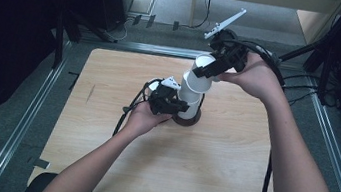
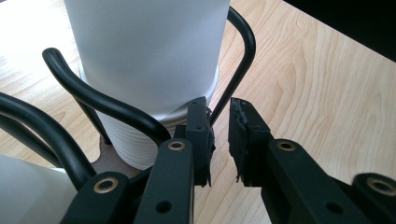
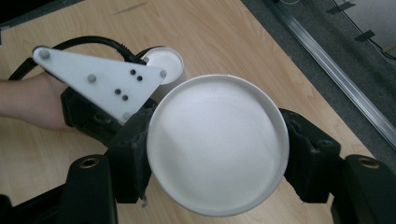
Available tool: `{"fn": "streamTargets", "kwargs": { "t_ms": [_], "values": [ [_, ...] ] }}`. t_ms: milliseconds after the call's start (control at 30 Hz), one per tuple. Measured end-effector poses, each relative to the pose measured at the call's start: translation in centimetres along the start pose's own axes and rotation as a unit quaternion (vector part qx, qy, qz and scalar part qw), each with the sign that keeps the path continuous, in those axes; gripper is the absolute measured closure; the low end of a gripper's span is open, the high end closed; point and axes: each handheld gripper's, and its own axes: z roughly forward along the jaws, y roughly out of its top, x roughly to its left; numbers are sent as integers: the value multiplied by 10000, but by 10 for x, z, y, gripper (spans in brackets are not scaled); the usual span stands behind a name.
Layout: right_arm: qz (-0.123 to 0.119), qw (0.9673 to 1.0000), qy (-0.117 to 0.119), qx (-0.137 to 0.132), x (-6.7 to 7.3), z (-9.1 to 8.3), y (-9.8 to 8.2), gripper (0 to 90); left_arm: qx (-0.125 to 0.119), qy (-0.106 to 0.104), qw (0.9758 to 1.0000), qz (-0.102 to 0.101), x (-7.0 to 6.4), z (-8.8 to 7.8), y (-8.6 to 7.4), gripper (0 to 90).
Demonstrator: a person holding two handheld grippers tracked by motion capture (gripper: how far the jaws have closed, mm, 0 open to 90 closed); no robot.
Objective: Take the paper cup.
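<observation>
Cups, white, stacked in a black wire holder on a round brown base near the middle of the table. We see the top cup gripped across its body by the right gripper, jaws spread wide to either side of it, tilted above the stack. We see the left gripper low beside the holder, its jaws nearly closed around one thin upright wire; whether they actually pinch it we cannot tell. Another white cup stands behind the left gripper.
</observation>
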Motion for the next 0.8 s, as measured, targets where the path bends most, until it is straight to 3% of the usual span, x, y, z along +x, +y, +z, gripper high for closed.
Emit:
{"fn": "streamTargets", "kwargs": {
  "t_ms": [200, 433, 533, 667, 800],
  "values": [
    [77, 9999, 135, -75, 1, -8, -13, 334, -37, -43, 10000, 63, -1, -1, -1, 746],
    [96, 9997, 223, 18, 2, -13, -35, 335, 7, -153, 9998, 88, -4, -3, -3, 706],
    [12, 9997, 244, -47, 4, -15, -44, 335, -21, -242, 9997, 20, -6, -4, -4, 702],
    [-105, 9994, 340, -46, 8, -14, -58, 334, 63, -305, 9993, 189, -13, -6, -6, 677],
    [-145, 9992, 365, -28, 13, -13, -69, 334, 66, -397, 9990, 178, -15, -9, -7, 649]
  ]
}}
